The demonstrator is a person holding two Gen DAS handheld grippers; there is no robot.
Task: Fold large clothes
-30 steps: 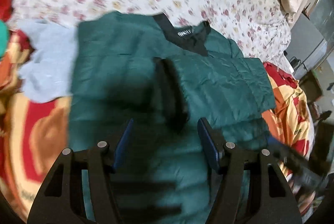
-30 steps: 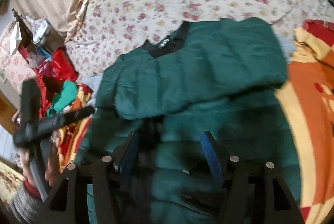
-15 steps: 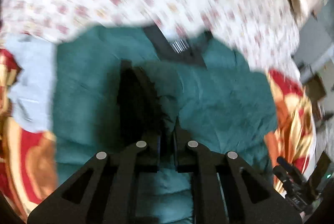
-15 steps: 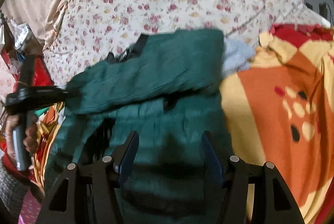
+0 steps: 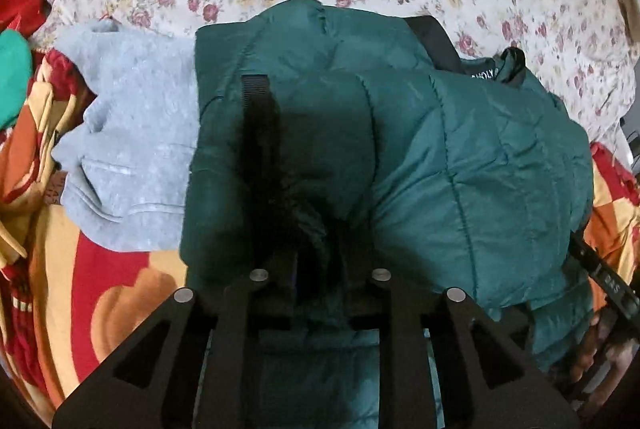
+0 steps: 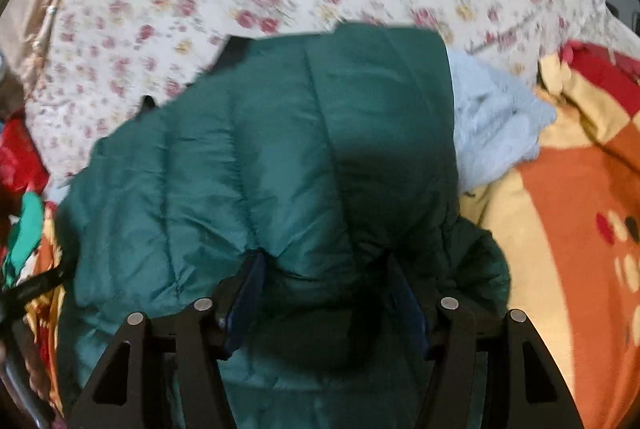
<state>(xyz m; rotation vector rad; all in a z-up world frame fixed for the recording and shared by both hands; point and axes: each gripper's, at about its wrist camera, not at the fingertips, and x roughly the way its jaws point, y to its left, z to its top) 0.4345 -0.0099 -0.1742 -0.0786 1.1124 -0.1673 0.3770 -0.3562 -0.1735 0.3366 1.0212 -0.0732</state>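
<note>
Left claw [image 5: 316,269]: my jaws have just been opening slightly — clenched on green jacket [image 5: 480,157] fabric.
Right claw [image 6: 324,293]: released — jacket bulging between pads.

White letters stand on the black collar band [image 5: 482,71] of the green puffer jacket [image 5: 480,165] in the left wrist view. They appear upside down and partly folded away; only something like "HOLY" can be made out, and the rest cannot be read. At the right edge of the same view, a black bar [image 5: 608,281] carries small pale letters, too small to read. The right wrist view shows no legible writing.
</note>
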